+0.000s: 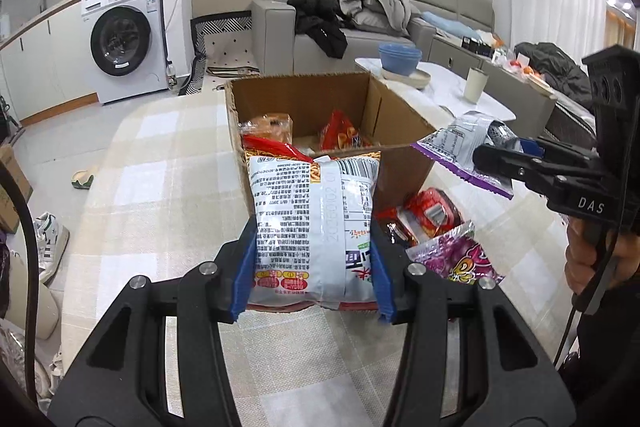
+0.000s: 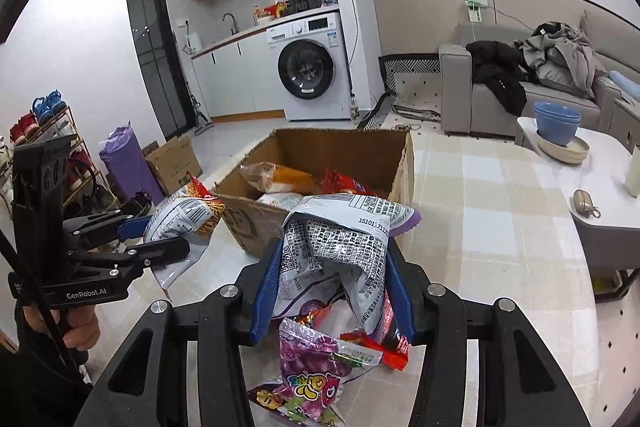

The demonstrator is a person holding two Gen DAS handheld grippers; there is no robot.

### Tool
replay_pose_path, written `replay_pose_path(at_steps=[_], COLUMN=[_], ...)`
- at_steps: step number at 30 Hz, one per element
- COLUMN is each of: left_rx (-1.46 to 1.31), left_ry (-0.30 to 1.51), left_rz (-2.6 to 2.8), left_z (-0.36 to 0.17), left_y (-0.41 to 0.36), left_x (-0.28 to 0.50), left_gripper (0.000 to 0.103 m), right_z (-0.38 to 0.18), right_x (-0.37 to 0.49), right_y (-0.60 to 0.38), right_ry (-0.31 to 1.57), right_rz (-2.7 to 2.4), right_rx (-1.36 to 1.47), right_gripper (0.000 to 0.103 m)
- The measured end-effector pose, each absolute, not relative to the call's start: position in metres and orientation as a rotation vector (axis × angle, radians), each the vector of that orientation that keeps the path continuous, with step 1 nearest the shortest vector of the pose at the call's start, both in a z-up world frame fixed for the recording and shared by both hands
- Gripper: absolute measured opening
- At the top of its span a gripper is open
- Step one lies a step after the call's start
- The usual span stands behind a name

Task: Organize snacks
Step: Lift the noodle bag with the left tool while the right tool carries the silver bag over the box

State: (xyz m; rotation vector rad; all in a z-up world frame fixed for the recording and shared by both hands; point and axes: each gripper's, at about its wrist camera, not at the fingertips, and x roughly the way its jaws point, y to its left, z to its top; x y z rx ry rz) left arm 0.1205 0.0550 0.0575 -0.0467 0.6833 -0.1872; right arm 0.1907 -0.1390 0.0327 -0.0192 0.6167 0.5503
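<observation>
An open cardboard box [image 1: 404, 171] stands on the checked tablecloth and holds several snack packs [image 1: 344, 135]. My left gripper [image 1: 312, 267] is shut on a silver noodle-style snack bag [image 1: 316, 219], held just in front of the box's near wall. My right gripper [image 2: 332, 275] is shut on a silver and purple snack bag [image 2: 340, 239], held off the table near the box's right corner; it shows in the left wrist view [image 1: 460, 147] too. The box also shows in the right wrist view [image 2: 404, 163]. A purple candy pack [image 1: 460, 255] and red packs [image 1: 428, 215] lie on the table beside the box.
A white side table [image 1: 448, 91] to the right carries blue bowls [image 1: 400, 57] and a cup [image 1: 476, 85]. A grey sofa with clothes [image 1: 372, 7] stands behind. A washing machine [image 1: 124, 39] is at the far left. Shoes lie on the floor at the left.
</observation>
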Motion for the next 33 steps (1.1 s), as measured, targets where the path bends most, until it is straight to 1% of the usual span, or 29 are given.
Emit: replay_pose_path(at_steps=[9, 18, 33], left_rx=[-0.078, -0.105, -0.091], left_ry=[0.64, 0.616, 0.612], left_rz=[-0.165, -0.154, -0.132], left_z=[0.089, 0.109, 0.116], left_y=[0.068, 0.075, 0.054], left_x=[0.124, 0.135, 0.205], left_gripper=[0.046, 0.046, 0.046], right_z=[0.038, 0.042, 0.053], right_x=[0.19, 0.192, 0.211], right_y=[-0.141, -0.142, -0.13], right_ry=[0.571, 0.529, 0.492], right_rz=[0.554, 0.555, 0.55], right_rx=[0.031, 0.05, 0.043], right_gripper=[0.049, 0.049, 0.049])
